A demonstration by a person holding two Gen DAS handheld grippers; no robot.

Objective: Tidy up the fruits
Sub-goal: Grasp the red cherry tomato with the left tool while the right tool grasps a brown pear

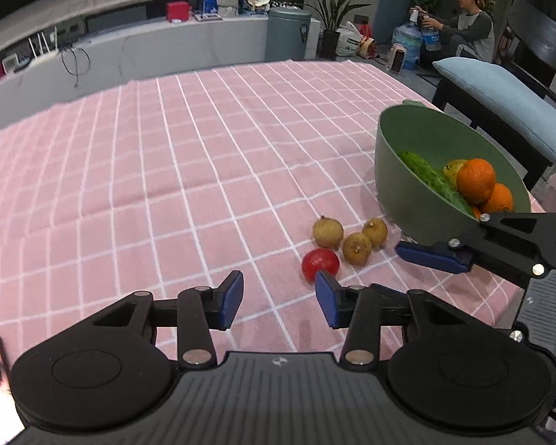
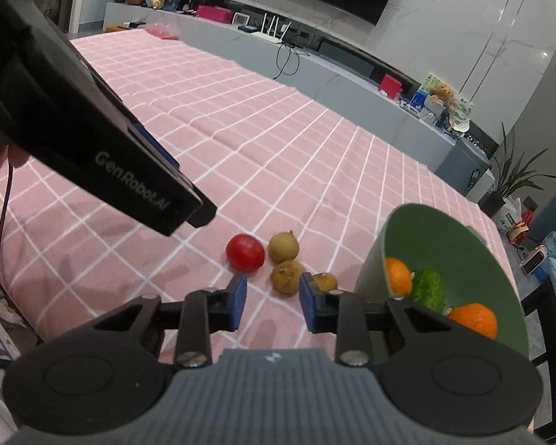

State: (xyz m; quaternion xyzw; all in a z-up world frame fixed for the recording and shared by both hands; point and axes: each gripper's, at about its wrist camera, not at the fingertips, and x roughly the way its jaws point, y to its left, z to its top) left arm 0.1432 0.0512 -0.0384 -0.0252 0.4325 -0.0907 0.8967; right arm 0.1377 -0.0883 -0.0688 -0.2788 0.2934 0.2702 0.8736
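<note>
On pink checked tablecloth [image 1: 166, 155]: round red tomato-like fruit [image 1: 320, 264] touching three small tan round fruits [image 1: 356, 247], loose beside tilted green plastic bowl [image 1: 393, 185] | bowl: oranges [image 1: 476, 180], bumpy green vegetable [image 1: 432, 180], presumably sorted | left gripper [image 1: 278, 298] spread, empty, near red fruit | right gripper [image 2: 272, 304] spread, empty, nearing tan cluster.

Around you: pink checked tablecloth [image 1: 166, 170] on the surface | grey cylindrical bin [image 1: 287, 33] beyond | seated man [image 1: 470, 26] with blue water jugs [image 1: 407, 42] | pale blue cushion [image 1: 507, 96] right

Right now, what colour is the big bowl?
Green; the bowl shows best in the left wrist view.
</note>
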